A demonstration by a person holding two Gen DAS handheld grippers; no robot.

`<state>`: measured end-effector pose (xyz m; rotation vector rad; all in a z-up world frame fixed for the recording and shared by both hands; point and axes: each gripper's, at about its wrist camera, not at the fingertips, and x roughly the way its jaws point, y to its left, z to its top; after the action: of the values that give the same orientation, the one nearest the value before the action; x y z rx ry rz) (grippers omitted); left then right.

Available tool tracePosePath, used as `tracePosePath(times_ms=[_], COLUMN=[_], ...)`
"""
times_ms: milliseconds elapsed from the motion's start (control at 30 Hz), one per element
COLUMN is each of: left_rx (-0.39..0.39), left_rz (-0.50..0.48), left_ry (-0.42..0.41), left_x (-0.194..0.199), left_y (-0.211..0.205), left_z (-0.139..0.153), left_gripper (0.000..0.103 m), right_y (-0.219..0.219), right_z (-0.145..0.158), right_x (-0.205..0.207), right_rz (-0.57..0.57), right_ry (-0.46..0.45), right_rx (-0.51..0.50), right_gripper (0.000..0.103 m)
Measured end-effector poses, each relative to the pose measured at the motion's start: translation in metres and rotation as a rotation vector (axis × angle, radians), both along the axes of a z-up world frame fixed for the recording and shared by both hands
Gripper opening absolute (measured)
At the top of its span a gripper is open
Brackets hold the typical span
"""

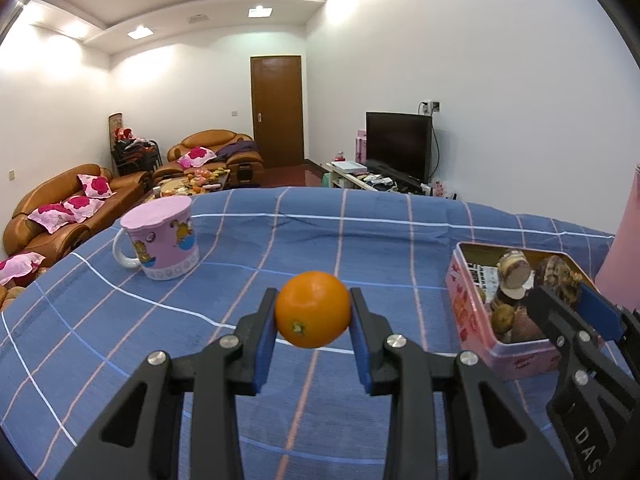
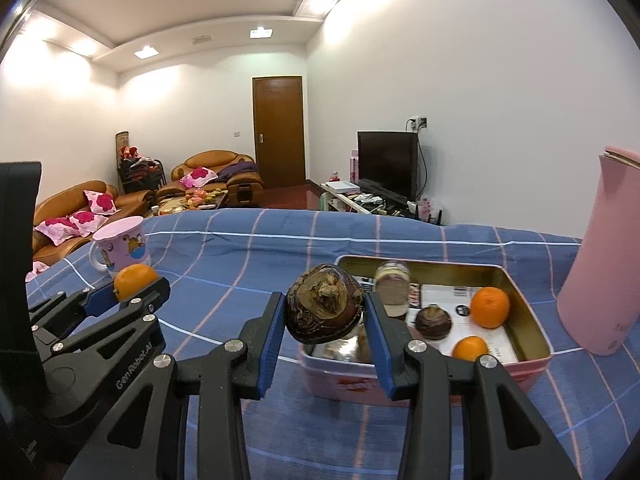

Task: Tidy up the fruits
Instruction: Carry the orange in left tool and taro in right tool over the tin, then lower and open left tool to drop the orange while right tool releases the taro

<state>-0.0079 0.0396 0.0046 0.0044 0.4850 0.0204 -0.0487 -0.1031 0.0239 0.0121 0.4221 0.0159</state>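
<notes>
In the left wrist view my left gripper is shut on an orange, held just above the blue checked cloth. Seen from the right wrist view, my right gripper is shut on a brown, scaly round fruit over the near left corner of a pink tin box. The tin holds two oranges, another brown fruit and a cut brown piece. The left gripper's orange shows at the left, well clear of the tin.
A pink cartoon mug stands at the back left of the cloth. A tall pink flask stands right of the tin. Beyond the table's far edge are sofas, a door and a television.
</notes>
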Motion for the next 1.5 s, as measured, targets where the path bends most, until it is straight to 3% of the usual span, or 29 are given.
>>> tracePosePath(times_ms=[1500], left_rx=[0.043], left_rz=[-0.226], left_ry=[0.031], left_x=[0.0], left_y=[-0.14], left_z=[0.002], left_gripper=[0.035], right_y=[-0.125], right_z=[0.001], right_x=[0.003], right_rz=[-0.146], right_ry=[0.003], right_rx=[-0.022], right_gripper=[0.042])
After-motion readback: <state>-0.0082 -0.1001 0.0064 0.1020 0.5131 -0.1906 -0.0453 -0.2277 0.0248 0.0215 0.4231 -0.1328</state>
